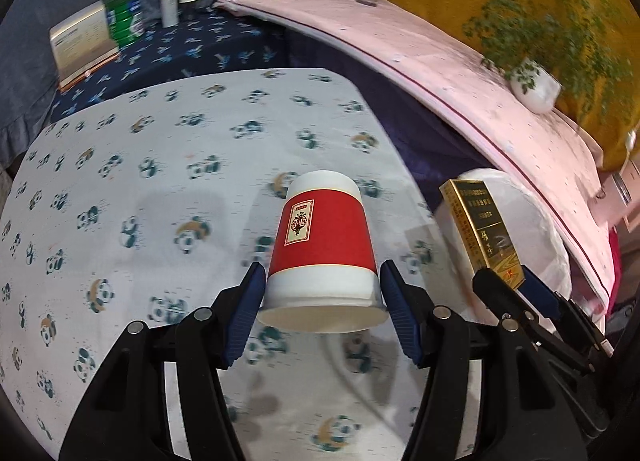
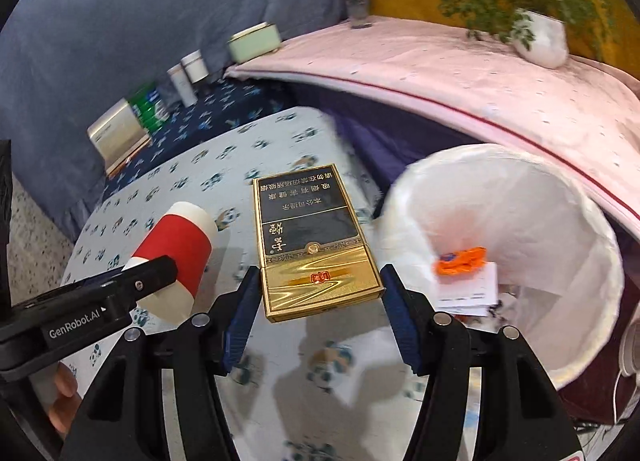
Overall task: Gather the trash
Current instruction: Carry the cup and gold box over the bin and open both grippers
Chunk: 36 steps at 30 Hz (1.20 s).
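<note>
We've got both hands loaded & up off the table [image 1: 120, 149]. L gripper [image 1: 322, 293] is clamped on the cup [image 1: 326, 245], a red/white paper one, pads on its lower white band near the rim, mouth toward the camera, base pointing away. R gripper [image 2: 320, 297] pinches the box [image 2: 310, 237], a gold/black cigarette pack, at its gold end, long axis running straight out from the jaws.

Key relation: the bin [image 2: 560, 201], white-lined, sits just right of the box, mouth tipped toward us, w/ orange scrap and paper already inside. So the R gripper is nearer the bin; the cup is on the box's far side, left of it. We'd judge box goes in first, cup after.

Writing: L gripper body reads "GenRobot.AI". Box carries Chinese text, upside-down; cup label too small to read.
</note>
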{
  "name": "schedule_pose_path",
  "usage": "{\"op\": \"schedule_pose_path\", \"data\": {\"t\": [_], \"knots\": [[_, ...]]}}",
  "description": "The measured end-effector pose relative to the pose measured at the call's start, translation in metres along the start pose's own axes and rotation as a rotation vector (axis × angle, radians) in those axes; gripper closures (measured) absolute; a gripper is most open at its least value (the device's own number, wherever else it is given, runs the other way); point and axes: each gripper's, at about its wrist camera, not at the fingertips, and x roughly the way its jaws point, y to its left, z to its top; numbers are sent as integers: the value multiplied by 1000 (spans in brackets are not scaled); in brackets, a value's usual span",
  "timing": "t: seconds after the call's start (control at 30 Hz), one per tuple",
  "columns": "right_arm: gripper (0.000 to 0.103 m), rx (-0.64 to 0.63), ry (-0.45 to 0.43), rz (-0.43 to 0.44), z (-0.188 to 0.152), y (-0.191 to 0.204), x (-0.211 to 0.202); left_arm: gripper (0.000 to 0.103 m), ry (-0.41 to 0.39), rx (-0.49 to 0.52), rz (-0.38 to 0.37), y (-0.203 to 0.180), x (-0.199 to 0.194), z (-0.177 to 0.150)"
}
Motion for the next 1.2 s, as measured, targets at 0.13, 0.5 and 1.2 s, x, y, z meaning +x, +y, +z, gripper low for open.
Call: {"op": "schedule_pose_path", "data": {"t": [0.13, 0.5, 1.2], "knots": [[45, 52, -30, -38, -5, -36, -19, 46, 3, 55, -35, -39, 0, 1], [45, 168, -74, -124, -15, -116, -49, 46, 32, 217, -127, -141, 14, -1], [45, 222, -76, -133, -19, -155, -46, 25, 31, 211, -105, -157, 33, 1]]}}
